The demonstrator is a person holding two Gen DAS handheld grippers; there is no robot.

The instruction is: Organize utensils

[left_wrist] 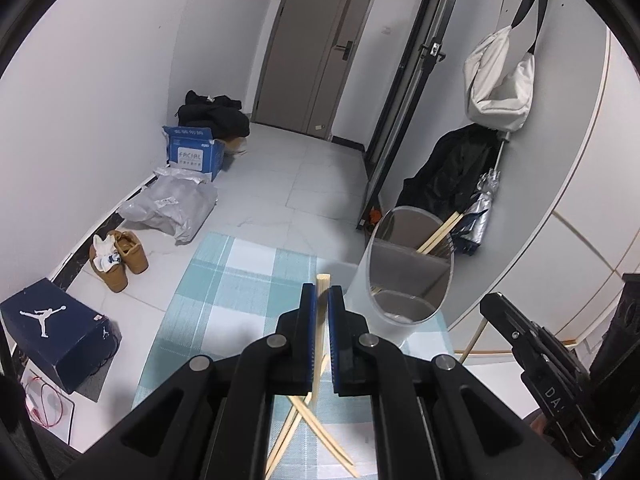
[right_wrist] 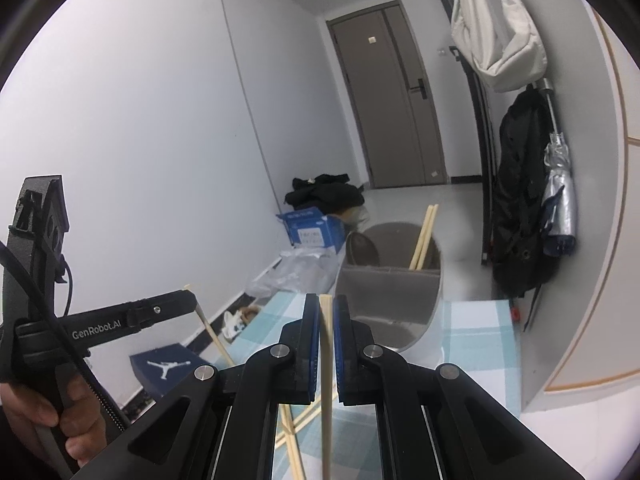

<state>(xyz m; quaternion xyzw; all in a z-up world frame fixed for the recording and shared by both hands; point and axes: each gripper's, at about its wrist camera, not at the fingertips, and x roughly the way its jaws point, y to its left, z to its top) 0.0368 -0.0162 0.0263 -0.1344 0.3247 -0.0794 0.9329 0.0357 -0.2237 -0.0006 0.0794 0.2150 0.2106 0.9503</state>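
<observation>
Checked tablecloth [left_wrist: 224, 280] with grey divided utensil holder [left_wrist: 404, 276] near far right corner, two chopsticks [left_wrist: 438, 232] inside; left gripper [left_wrist: 323, 300] clamped on one chopstick [left_wrist: 322, 280], right gripper [right_wrist: 326, 312] on another [right_wrist: 326, 360]; loose chopsticks [left_wrist: 320, 432] at near edge

Loose pale wooden chopsticks [left_wrist: 320, 432] on the checked cloth: partly hidden by black gripper arms, cut off at 6 o'clock. Grey oval holder's [right_wrist: 390, 280] base hidden. Person's hand [right_wrist: 52, 420] cropped at 8 o'clock.
</observation>
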